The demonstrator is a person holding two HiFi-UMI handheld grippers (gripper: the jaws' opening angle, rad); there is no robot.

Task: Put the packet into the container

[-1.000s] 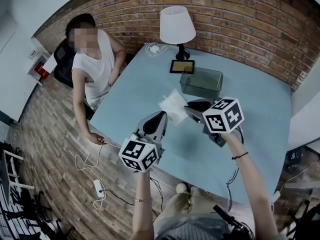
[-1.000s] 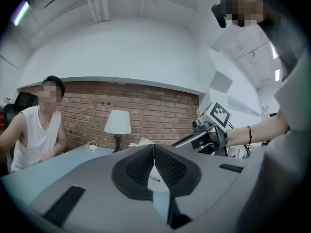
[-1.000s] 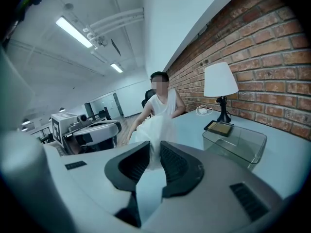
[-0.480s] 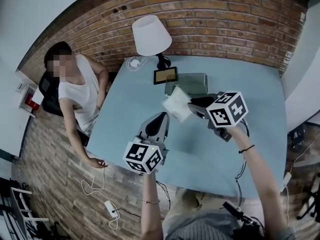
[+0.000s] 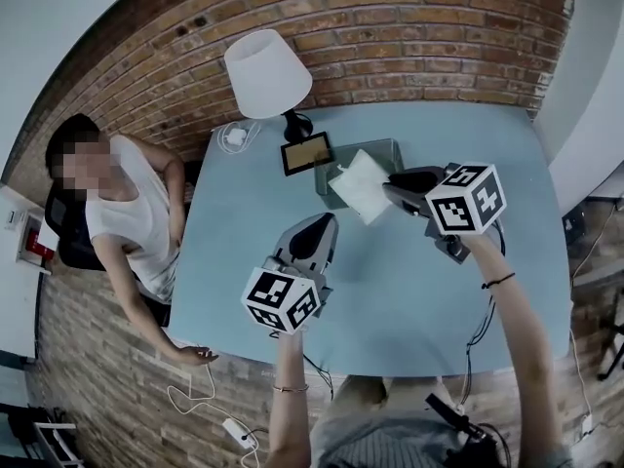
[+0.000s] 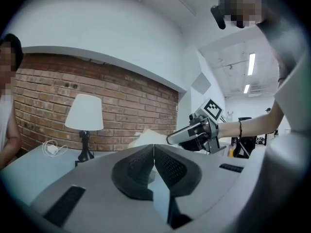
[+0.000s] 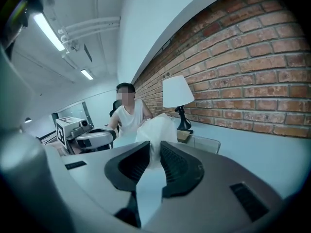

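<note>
The white packet (image 5: 362,185) hangs in the air, pinched by my right gripper (image 5: 393,186), which is shut on its edge. In the right gripper view the packet (image 7: 154,132) rises from between the two pads. It hovers over the near edge of the clear container (image 5: 380,152), which stands on the blue table (image 5: 390,281) by the lamp. The container's clear rim (image 7: 204,142) shows just beyond the right jaws. My left gripper (image 5: 320,230) is held above the table's middle, its pads (image 6: 141,166) pressed together with nothing between them.
A white-shaded lamp (image 5: 265,74) and a small dark tablet (image 5: 305,152) stand left of the container. A white charger with cable (image 5: 234,136) lies at the table's far left corner. A person in a white top (image 5: 122,224) sits at the left side. A brick wall (image 5: 409,37) runs behind.
My right gripper has carried the packet away from me, from the table's middle to over the container's near edge. The left gripper has stayed shut, about where it was.
</note>
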